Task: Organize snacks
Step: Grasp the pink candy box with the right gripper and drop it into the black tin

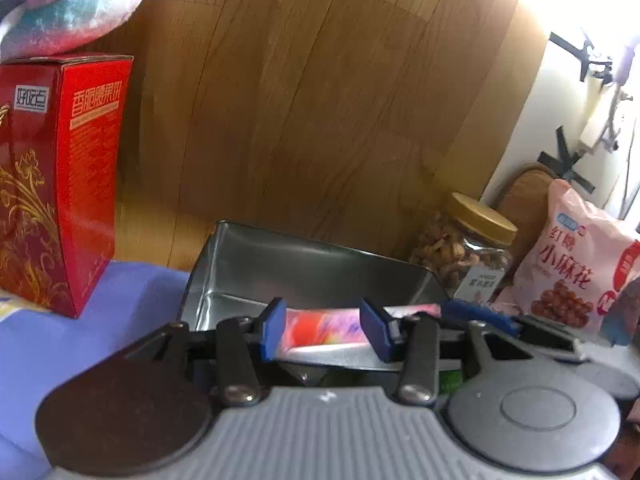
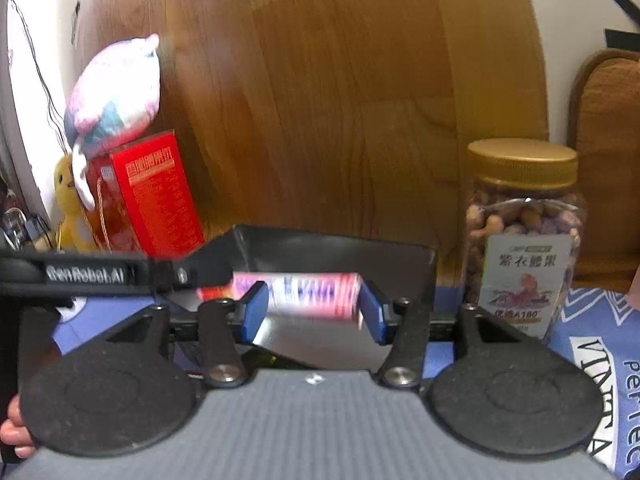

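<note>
A pink and red snack packet (image 1: 324,330) sits between the blue pads of my left gripper (image 1: 325,330), which is shut on it and holds it over the open metal tin (image 1: 280,258). The same packet (image 2: 298,294) shows in the right wrist view, crosswise between the pads of my right gripper (image 2: 310,312), with a small gap at each side. The left gripper's arm (image 2: 100,276) reaches in from the left. The tin (image 2: 340,254) lies right behind the packet.
A red biscuit box (image 1: 60,184) stands left of the tin with a plush toy (image 1: 72,4) on top. A gold-lidded nut jar (image 2: 524,236) and a pink snack bag (image 1: 576,264) stand to the right. A wooden board (image 1: 320,100) stands behind.
</note>
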`<state>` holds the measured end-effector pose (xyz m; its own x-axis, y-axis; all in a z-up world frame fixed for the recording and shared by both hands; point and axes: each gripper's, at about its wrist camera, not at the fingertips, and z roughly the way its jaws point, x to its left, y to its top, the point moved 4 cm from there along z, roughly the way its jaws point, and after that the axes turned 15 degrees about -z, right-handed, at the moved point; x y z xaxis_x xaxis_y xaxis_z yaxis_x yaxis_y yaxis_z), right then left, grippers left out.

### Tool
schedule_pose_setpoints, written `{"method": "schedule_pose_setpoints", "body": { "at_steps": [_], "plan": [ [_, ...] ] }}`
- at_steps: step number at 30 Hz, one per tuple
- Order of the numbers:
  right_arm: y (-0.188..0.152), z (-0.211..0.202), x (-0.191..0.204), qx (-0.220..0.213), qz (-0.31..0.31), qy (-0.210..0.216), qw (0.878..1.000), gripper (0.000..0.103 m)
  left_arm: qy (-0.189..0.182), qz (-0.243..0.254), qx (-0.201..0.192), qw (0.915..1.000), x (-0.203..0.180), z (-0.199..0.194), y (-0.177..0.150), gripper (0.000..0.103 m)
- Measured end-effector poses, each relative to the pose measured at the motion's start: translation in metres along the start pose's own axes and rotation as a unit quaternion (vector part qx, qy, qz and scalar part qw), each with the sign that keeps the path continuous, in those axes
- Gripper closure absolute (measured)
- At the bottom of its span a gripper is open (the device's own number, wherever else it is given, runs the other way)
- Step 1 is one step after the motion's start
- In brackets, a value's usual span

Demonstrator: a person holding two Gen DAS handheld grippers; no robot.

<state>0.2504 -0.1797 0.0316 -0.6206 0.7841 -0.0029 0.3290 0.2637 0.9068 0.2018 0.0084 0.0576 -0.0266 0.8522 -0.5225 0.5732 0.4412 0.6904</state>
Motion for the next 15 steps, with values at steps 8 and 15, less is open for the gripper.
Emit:
{"method": "schedule_pose_setpoints", "body": {
  "at_steps": [8,15],
  "plan": [
    [-0.022,-0.022,-0.047,-0.012,0.101,-0.019,0.995,0.038,0.082,-0.065,-0.043,0.9936,0.052,0.001,0.039,0.045],
    [-0.044,0.009,-0.049,0.032,0.172,0.039,0.984,0.034,0.076,-0.071,0.032,0.9940,0.042,0.027,0.005,0.053]
  ]
}}
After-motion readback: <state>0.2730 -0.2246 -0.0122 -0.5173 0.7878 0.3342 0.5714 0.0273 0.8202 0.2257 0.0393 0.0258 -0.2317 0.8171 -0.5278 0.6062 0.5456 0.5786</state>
